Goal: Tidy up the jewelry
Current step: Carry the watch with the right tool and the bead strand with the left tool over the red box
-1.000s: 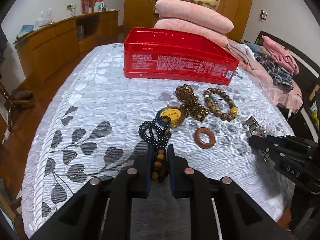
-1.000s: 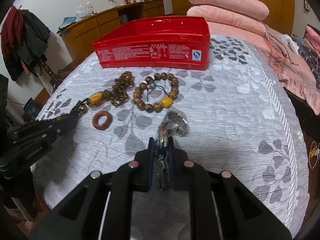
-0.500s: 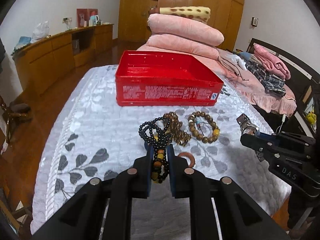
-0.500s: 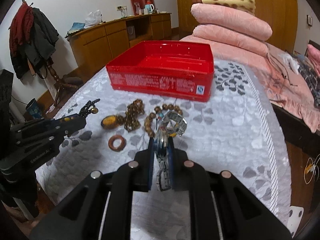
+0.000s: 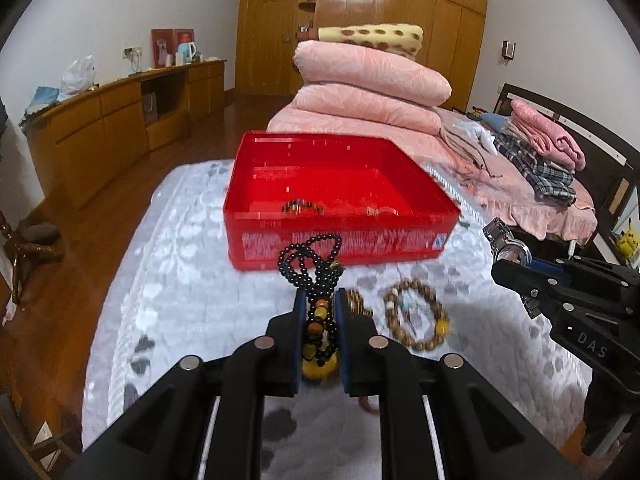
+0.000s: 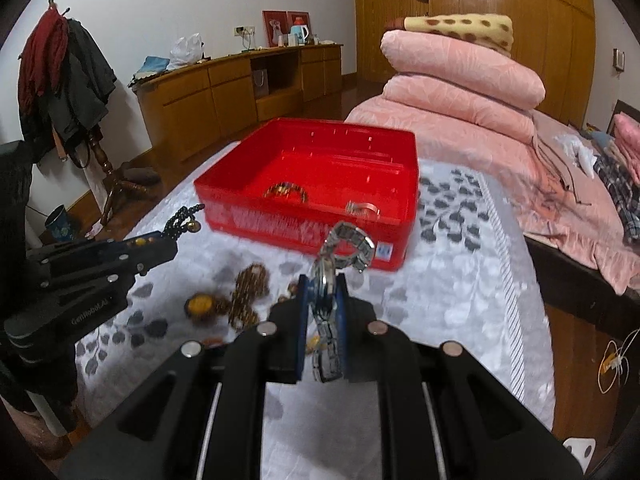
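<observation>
Red rectangular metal tin (image 5: 340, 240), lid off, sitting at twelve o'clock on the white leaf-patterned bedspread (image 5: 180, 300), partly filled. Inside, toward the near wall: a brown-and-gold beaded bracelet (image 6: 286, 193) at left, a silvery metal bangle (image 6: 362, 208) at right, apart from each other; rest of the red floor bare. Two pieces stowed, then, and several to go.

Lifted clear of the bedspread, two more on the way, by the look of it. Left hand-held gripper (image 5: 320, 316) clamped on a black beaded necklace with amber and orange beads (image 5: 314, 264), loops rising toward twelve o'clock in front of the tin's near wall, a yellow pendant hanging low between the fingers. Right hand-held gripper (image 6: 322, 300) clamped on a silver metal-link watch (image 6: 348, 246), band curling up toward one o'clock, just short of the tin's near right corner.

Not yet collected, lying on the bedspread between grippers and tin: a brown wooden bead bracelet with a yellow bead (image 5: 416, 316) at one o'clock from the left gripper; a heap of small brown beads (image 6: 248, 294) with a round amber pendant (image 6: 200, 306) beside it at ten o'clock from the right gripper; a reddish-brown wooden ring (image 5: 370, 404), mostly hidden behind the left gripper's finger.

Roughly a third done, judging by the count.
</observation>
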`<state>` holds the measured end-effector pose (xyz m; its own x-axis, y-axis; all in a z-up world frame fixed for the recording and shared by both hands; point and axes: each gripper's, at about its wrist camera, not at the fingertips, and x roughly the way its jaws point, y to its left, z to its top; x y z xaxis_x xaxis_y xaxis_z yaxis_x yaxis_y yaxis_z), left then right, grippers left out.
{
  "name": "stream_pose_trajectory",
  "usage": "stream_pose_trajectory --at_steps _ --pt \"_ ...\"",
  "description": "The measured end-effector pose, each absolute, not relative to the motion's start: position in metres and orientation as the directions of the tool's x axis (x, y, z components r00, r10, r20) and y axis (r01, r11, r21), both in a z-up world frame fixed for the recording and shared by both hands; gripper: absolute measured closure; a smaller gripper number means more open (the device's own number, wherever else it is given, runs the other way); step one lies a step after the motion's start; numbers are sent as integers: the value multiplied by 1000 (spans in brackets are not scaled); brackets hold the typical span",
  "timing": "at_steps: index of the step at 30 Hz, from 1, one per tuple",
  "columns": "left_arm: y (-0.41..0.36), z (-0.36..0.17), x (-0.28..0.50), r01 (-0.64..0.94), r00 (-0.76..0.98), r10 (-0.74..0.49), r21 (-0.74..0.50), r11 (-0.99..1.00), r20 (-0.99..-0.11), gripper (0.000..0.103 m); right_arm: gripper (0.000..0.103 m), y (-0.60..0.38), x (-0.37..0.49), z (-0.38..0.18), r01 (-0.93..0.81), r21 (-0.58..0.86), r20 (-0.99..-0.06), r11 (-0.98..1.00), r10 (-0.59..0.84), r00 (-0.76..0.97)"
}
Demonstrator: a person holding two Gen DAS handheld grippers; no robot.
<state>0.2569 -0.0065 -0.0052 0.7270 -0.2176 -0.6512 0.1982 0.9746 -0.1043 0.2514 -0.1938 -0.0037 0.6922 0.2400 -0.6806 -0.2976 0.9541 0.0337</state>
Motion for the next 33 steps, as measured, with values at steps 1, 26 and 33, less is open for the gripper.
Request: stream_pose_trajectory --at_steps 1,26,33 --pt "-7 -3 261 199 730 -217 -102 975 -648 89 92 -194 257 0 -298 32 -677 954 240 696" --pt "-17 -1 423 151 703 -190 -117 982 -685 89 91 -190 412 -7 -252 66 -729 966 219 649" --pt "-21 -20 437 129 680 -156 -93 987 -716 88 89 -186 426 -27 -235 49 -759 971 189 623"
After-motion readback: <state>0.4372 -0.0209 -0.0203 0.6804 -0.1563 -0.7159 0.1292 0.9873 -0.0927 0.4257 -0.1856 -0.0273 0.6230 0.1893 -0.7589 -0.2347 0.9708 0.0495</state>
